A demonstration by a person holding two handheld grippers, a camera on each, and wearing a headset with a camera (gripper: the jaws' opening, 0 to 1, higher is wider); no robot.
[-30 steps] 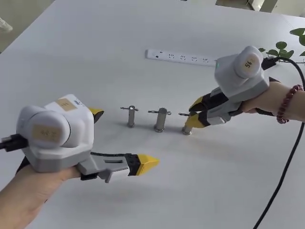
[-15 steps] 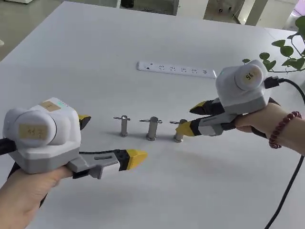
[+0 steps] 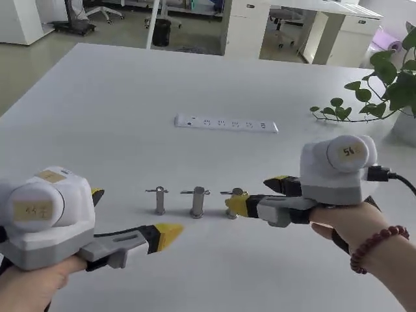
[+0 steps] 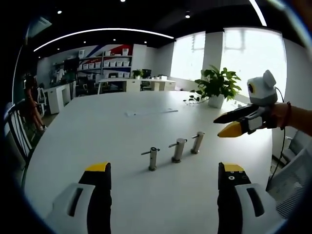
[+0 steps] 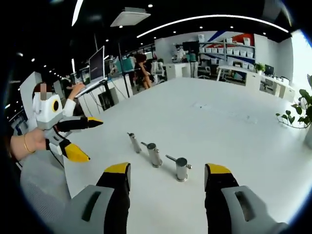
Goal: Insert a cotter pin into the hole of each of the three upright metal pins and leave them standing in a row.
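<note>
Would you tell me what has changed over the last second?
The right gripper drew back from the rightmost pin, jaws open and empty. The left gripper stayed open and clear; all three pins kept standing in a row, cotter pins in.

Scrawled stickers (image 3: 351, 151) (unreadable): left hand-held gripper (image 3: 134, 212), right hand-held gripper (image 3: 255, 193).

The left tongs (image 4: 164, 169) point across a white desk (image 4: 87, 131), their two yellow-tipped jaws wide apart with nothing between them. Ahead, three metal pins stand upright in a slanting row, each apart from its neighbour: near pin (image 4: 153, 160), middle pin (image 4: 178, 150), far pin (image 4: 197, 143). A thin cotter pin (image 4: 145, 153) sticks out sideways near the top of the near pin, and another from the middle pin. The right tongs (image 4: 220, 126) hover just right of the far pin, jaws parted and empty, held by a hand (image 4: 280, 111). A plant (image 4: 217, 87) stands beyond
</note>
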